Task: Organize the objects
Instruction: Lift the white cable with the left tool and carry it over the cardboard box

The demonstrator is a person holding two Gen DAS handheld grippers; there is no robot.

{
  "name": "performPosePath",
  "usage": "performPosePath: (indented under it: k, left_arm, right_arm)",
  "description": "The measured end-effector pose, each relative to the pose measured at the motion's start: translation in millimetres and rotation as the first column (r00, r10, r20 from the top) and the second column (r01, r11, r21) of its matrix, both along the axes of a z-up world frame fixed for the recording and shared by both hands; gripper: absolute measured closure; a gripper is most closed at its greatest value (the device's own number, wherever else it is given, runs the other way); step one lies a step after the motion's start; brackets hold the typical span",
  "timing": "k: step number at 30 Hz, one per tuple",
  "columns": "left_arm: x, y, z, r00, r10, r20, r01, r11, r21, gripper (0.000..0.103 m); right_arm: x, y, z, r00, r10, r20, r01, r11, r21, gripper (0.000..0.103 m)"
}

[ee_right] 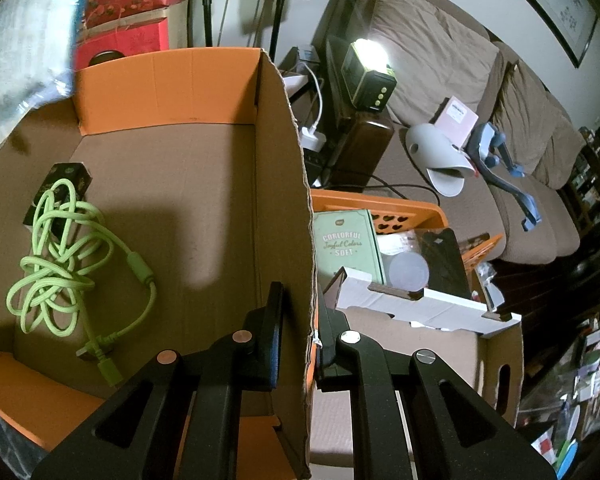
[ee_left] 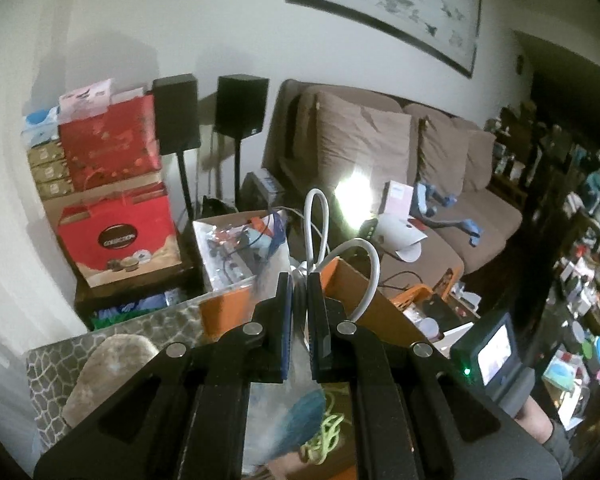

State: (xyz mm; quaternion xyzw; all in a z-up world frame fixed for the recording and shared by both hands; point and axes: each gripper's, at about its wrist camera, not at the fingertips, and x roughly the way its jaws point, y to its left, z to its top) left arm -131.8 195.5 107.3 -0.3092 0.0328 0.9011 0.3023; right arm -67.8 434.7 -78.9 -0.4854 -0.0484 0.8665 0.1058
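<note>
My left gripper [ee_left: 300, 282] is shut on a clear plastic bag [ee_left: 296, 384] holding a white cable [ee_left: 317, 220]. The cable's loops stick up above the fingertips and the bag hangs below them, over the orange cardboard box [ee_left: 350, 280]. The same bag shows blurred at the top left of the right wrist view [ee_right: 20, 44]. My right gripper [ee_right: 300, 294] is shut on the box's right side wall [ee_right: 288, 184], one finger inside and one outside. On the box floor lie a tangled green cable [ee_right: 68, 264] and a small black carton [ee_right: 62, 186].
An orange basket [ee_right: 404, 210] with a green booklet, a round lid and a white carton sits right of the box. Behind it are a lit lamp [ee_right: 370, 68], a brown sofa [ee_right: 440, 60] with items on it, speakers on stands and stacked red gift boxes [ee_left: 116, 236].
</note>
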Motion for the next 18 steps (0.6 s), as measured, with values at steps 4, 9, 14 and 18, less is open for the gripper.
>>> performPosePath:
  k: [4,9,14,18]
  left_arm:
    - [4,23,-3,1.0,-0.022,-0.008,0.022,1.0,-0.017,0.097]
    - [9,48,-14,0.999,-0.026,-0.027,0.024,0.998,-0.063,0.097]
    - [9,63,-31,0.999,-0.014,-0.04,0.009,0.991,-0.133,0.097]
    - [7,70,-48,0.999,-0.009,-0.032,0.004,0.985,-0.172,0.097]
  right_arm:
    - [0,0,0,1.0,0.0,0.0,0.0,1.0,-0.003,0.092]
    - [-1,-1,0,1.0,-0.001,0.001,0.001,1.0,-0.005,0.092]
    - [-1,-1,0,1.0,-0.001,0.0,0.001,1.0,-0.006,0.092]
    - [-1,-1,0,1.0,-0.001,0.001,0.001,1.0,-0.005,0.092]
